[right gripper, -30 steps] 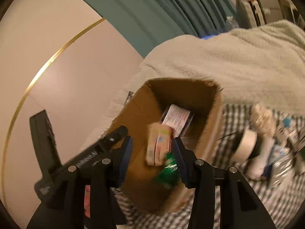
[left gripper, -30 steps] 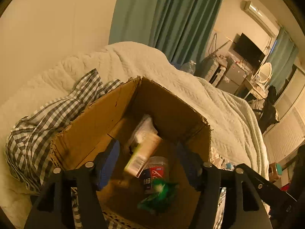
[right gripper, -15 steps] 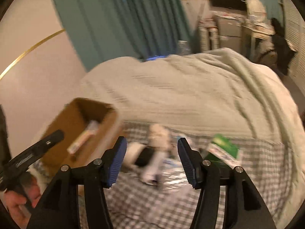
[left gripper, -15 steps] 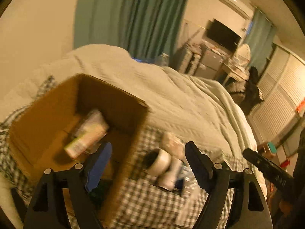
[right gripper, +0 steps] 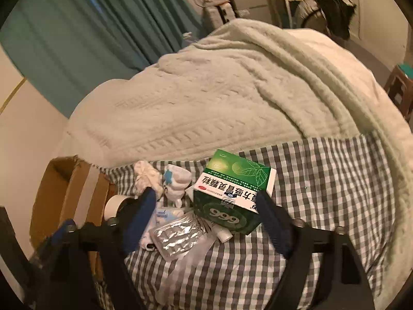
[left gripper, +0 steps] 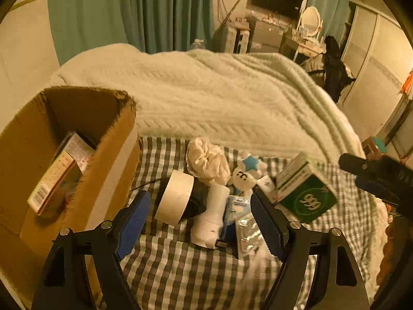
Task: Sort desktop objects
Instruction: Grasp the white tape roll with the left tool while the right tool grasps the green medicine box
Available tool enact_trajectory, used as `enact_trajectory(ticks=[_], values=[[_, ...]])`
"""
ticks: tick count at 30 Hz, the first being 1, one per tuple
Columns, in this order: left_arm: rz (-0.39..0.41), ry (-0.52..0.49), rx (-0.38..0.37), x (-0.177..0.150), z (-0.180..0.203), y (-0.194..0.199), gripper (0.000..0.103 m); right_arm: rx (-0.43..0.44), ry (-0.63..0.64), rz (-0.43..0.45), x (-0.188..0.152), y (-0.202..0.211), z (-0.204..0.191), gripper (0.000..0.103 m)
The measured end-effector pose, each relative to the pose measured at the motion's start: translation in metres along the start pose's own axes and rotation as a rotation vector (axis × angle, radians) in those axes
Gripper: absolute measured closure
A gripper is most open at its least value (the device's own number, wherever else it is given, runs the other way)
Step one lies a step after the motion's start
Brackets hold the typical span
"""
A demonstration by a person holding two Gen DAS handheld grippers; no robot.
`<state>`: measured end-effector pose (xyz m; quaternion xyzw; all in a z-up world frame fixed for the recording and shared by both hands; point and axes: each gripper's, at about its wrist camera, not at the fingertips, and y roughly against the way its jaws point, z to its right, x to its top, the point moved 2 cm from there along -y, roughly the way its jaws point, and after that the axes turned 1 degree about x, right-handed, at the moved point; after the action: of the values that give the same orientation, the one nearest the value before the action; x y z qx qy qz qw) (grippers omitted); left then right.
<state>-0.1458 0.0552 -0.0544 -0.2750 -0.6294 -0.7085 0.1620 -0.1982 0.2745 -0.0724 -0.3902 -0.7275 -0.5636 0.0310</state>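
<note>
A pile of small objects lies on a checked cloth [left gripper: 180,266] on the bed. It holds a roll of tape [left gripper: 175,196], a white bottle [left gripper: 211,219], a crumpled white cloth [left gripper: 207,160], a star toy [left gripper: 249,170], a foil blister pack [right gripper: 178,235] and a green medicine box [left gripper: 304,193], which also shows in the right wrist view [right gripper: 232,199]. A cardboard box [left gripper: 108,170] at left holds packets. My left gripper [left gripper: 200,222] is open and empty over the tape and bottle. My right gripper [right gripper: 205,219] is open and empty in front of the green box.
A pale knitted blanket [left gripper: 219,90] covers the bed behind the cloth. Teal curtains [left gripper: 129,10] hang at the back. A TV, desk and mirror stand at the far right. The right gripper's body [left gripper: 382,178] shows at the right edge of the left wrist view.
Both grippers have swung right from over the cardboard box to the pile on the checked cloth. The packet seen between the right fingers earlier now lies in the box.
</note>
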Motion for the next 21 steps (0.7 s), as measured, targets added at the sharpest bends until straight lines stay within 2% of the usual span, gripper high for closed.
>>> enact_trajectory(ticks=[7,12,19,21], values=[[-0.055,0.004,0.038,-0.002,-0.008,-0.045,0.021,-0.039,-0.090,-0.070,0.002,-0.045,0.017,0.012],[-0.075,-0.016,0.055,-0.002,-0.014,-0.065,0.021,-0.091,-0.091,-0.098,0.002,-0.067,0.019,0.011],[-0.087,-0.051,0.024,-0.008,-0.016,-0.078,0.021,-0.169,-0.087,-0.106,0.007,-0.085,0.021,0.005],[-0.085,-0.068,0.017,-0.009,-0.016,-0.079,0.027,-0.194,-0.091,-0.115,0.006,-0.089,0.024,0.004]])
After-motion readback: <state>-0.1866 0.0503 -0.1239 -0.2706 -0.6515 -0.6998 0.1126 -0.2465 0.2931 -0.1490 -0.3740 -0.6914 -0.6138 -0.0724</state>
